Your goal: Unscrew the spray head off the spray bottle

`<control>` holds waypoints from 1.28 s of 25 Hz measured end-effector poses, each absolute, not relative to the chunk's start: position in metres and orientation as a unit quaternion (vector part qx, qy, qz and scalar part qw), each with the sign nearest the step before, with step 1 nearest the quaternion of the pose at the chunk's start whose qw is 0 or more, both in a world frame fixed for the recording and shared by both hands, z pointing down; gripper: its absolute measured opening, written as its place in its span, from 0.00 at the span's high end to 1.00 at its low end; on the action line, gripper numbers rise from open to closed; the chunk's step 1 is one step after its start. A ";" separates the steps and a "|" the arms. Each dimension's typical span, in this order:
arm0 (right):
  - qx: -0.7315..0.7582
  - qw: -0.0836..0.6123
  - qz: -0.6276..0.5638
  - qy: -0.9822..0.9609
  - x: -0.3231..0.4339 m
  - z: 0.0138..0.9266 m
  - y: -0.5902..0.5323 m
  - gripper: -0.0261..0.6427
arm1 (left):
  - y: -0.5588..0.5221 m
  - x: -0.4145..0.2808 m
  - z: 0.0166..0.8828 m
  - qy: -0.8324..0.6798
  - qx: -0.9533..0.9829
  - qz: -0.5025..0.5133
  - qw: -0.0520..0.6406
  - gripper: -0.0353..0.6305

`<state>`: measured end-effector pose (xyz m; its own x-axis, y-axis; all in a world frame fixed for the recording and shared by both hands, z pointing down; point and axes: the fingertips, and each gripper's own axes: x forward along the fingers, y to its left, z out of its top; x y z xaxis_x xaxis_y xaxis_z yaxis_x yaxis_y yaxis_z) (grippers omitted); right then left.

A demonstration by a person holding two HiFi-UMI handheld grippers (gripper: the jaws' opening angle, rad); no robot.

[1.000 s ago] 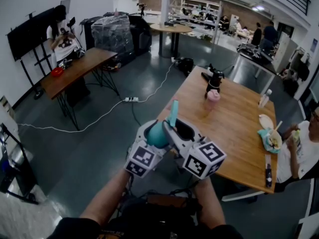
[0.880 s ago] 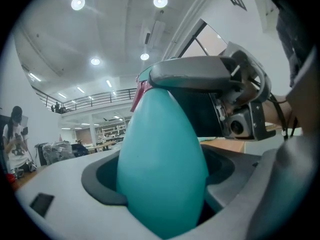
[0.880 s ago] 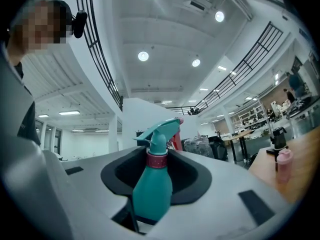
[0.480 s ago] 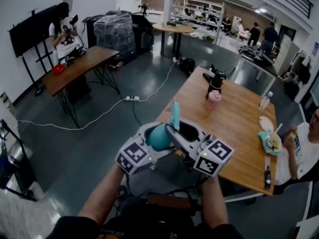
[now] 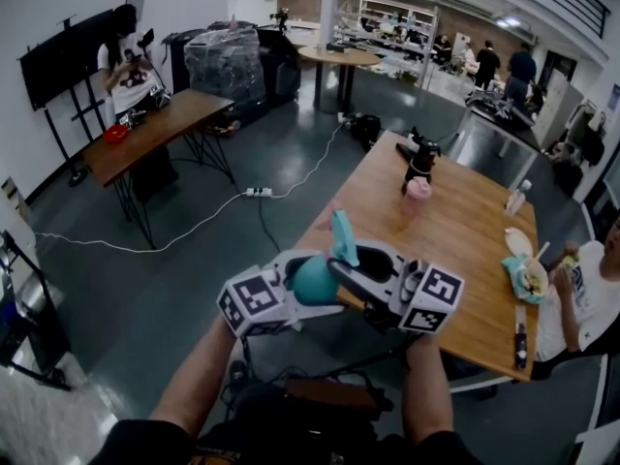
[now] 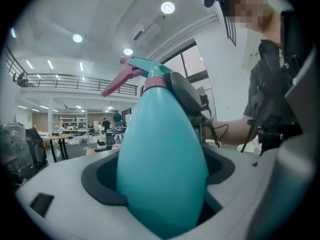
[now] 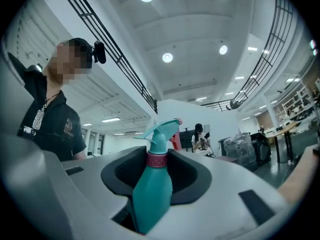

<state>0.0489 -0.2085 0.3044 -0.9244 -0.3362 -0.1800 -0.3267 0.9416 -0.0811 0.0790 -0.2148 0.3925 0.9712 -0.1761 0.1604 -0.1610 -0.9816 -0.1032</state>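
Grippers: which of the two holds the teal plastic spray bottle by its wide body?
The left gripper: the teal plastic spray bottle fills its jaws at the wide body. The right gripper grips higher, at the pink collar.

L tool (image 5: 296, 277) swung out left, R tool (image 5: 351, 265) right; spray bottle (image 5: 313, 284) dropped slightly.

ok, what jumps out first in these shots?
The teal plastic spray bottle stands out, held in mid-air in front of the person, off the near corner of the long wooden table. The left gripper clamps its fat body. The right gripper is closed on its neck by the pink screw collar, and the teal spray head is not yet off.
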 end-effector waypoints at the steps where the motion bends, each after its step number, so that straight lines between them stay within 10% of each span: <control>1: -0.162 0.096 -0.026 0.982 0.049 0.305 -0.208 0.75 | -0.213 0.079 0.393 0.080 -0.992 -0.083 0.041 0.30; 32: -0.420 0.071 -0.068 0.902 0.056 0.320 -0.249 0.75 | -0.277 0.064 0.411 0.330 -0.934 -0.114 0.079 0.30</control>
